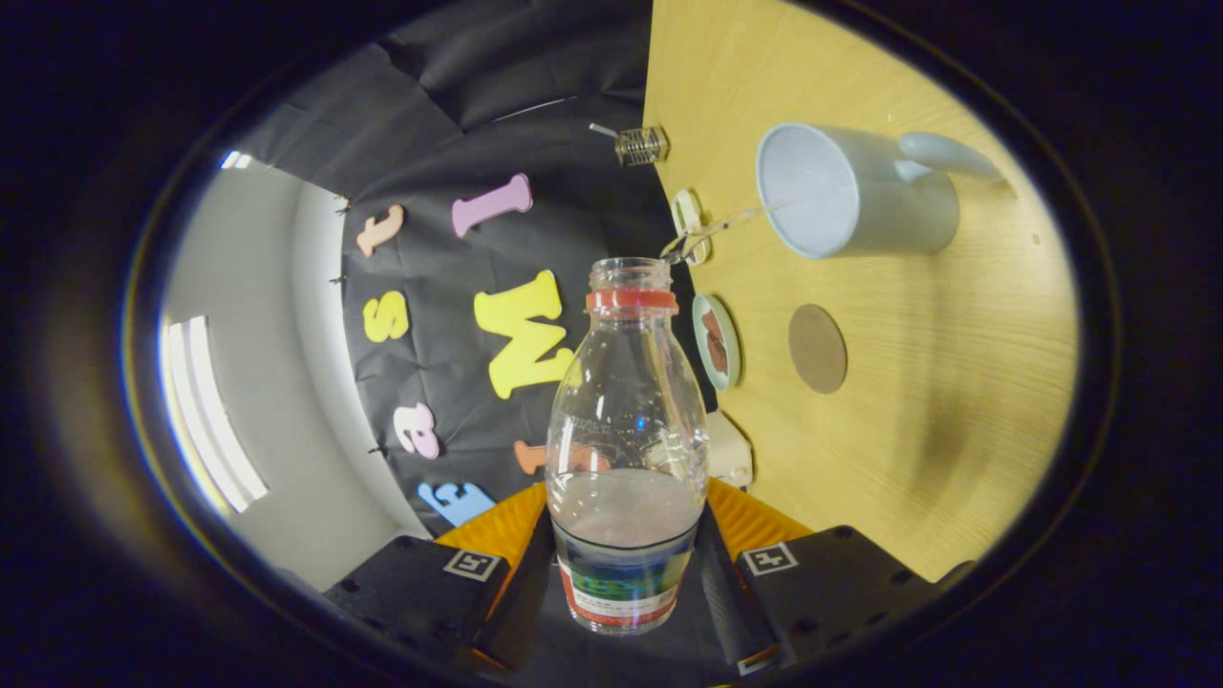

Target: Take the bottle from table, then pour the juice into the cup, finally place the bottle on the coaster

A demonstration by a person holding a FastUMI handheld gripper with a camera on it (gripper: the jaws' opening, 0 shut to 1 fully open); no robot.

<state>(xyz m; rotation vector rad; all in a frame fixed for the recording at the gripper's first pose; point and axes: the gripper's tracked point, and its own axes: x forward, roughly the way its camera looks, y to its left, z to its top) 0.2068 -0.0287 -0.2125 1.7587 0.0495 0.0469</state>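
The bottle (pixel 626 449) base sits hidden between the hand-held gripper (pixel 626 573) fingers.

1. Gripper (pixel 626 564) rolled hard to one side; the table surface stands near vertical in its view.
2. Both fingers (pixel 712 573) closed against the sides of the bottle (pixel 626 430), clamping its lower body.
3. Bottle held clear of the table.

Bottle (pixel 626 449) sits lower centre between the gripper (pixel 626 564) fingers, both pressing its sides, neck pointing up-frame, liquid in its lower part. Table (pixel 955 430) fills the right half of the frame, tilted. Cup (pixel 855 191) on the table at upper right, mouth facing left. Coaster (pixel 818 348) on the table below the cup, right of the bottle neck. Small dish (pixel 717 341) at the table's edge, between neck and coaster. Wire item (pixel 638 145) at the edge, top centre.
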